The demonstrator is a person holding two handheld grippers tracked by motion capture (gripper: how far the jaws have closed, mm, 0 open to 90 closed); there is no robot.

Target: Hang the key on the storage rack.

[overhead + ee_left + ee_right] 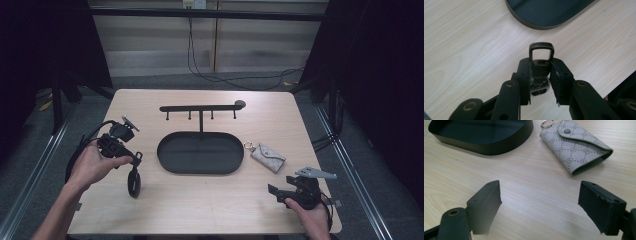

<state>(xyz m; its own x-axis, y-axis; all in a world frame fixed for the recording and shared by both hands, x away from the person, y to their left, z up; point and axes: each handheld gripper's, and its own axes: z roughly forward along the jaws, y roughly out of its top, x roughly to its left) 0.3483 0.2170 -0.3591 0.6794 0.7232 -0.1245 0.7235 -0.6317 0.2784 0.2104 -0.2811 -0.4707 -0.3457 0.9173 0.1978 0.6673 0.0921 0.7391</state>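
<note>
Near the bench's left edge, your left hand-held gripper (540, 82) clamps the black key fob (541, 65) – keep its loop upright for a rack (201, 108) hook. Your right hand-held gripper (539, 207) gapes empty – leave it parked.

Count of items on the table (200, 200):

- Grippers: 2. Left gripper (134, 161), 1; right gripper (276, 192), 1. Each has 2 black jaws, 4 jaws total.
- Hands: 2, 1 per gripper.
- Black key fob (133, 182): 1, with 1 rectangular loop at its end, seen in the left gripper view (541, 60).
- Oval black tray (170, 165): 1.
- Hook rack (200, 108) standing behind the tray: 1 crossbar on 1 post, with 4 hooks hanging below the bar.
- Patterned key pouch (268, 157): 1, with 1 snap button on its flap and 1 metal ring at its corner (576, 147).
- Tables: 1.
</note>
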